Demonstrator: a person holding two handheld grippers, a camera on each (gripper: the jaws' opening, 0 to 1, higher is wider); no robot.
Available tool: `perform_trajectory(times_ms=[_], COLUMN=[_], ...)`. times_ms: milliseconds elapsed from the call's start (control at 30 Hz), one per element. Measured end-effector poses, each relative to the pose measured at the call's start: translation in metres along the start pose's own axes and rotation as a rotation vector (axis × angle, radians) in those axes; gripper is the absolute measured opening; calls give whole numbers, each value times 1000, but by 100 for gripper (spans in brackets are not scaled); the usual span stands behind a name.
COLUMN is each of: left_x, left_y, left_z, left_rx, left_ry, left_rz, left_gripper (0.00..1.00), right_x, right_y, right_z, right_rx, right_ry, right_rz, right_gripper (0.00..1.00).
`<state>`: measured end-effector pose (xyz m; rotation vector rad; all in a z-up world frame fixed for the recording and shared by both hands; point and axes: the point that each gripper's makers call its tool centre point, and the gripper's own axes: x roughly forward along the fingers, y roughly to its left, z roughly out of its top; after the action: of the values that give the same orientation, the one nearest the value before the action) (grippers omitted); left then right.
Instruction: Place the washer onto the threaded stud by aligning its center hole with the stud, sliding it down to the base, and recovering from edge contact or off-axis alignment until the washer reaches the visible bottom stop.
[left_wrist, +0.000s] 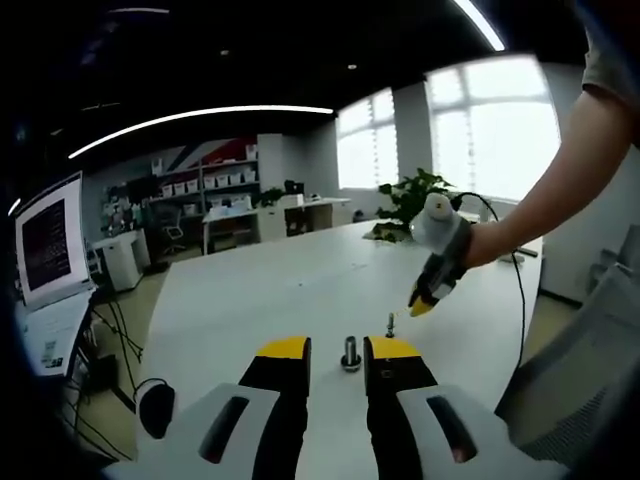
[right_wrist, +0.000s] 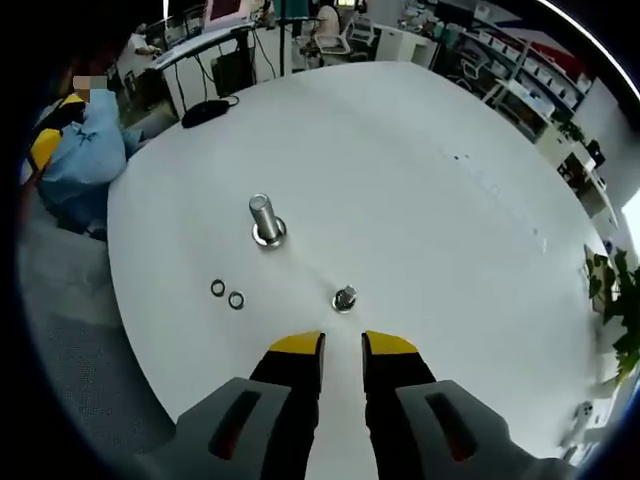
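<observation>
Two washers (right_wrist: 227, 294) lie flat side by side on the white surface (right_wrist: 400, 180), up and left of the right claw (right_wrist: 343, 345), whose jaws stand slightly apart and empty. A small stud (right_wrist: 344, 297) stands just ahead of it, a larger bolt (right_wrist: 265, 220) beyond. The left claw (left_wrist: 337, 348) is parted, empty, the bolt (left_wrist: 350, 352) between its tips.

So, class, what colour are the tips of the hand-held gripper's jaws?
Yellow, clearest in the right gripper view on the right hand-held gripper.
</observation>
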<state>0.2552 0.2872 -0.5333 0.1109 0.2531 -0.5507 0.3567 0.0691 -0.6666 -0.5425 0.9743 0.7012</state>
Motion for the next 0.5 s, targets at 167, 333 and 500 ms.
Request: perform_trajectory(times_ms=[167, 333, 500], left_x=[0, 1, 0], left_y=[-2, -6, -9], left_z=[2, 2, 8], left_rx=[1, 8, -24], left_ry=[-7, -7, -37], left_rz=[-8, -22, -36], left_gripper=[19, 19, 19], right_x=[-10, -18, -24], right_y=[4, 12, 20], right_z=[-5, -11, -12], right_rx=[-1, 2, -5], right_ry=[-4, -6, -6], right_rz=[-7, -18, -19], right_gripper=[17, 17, 17])
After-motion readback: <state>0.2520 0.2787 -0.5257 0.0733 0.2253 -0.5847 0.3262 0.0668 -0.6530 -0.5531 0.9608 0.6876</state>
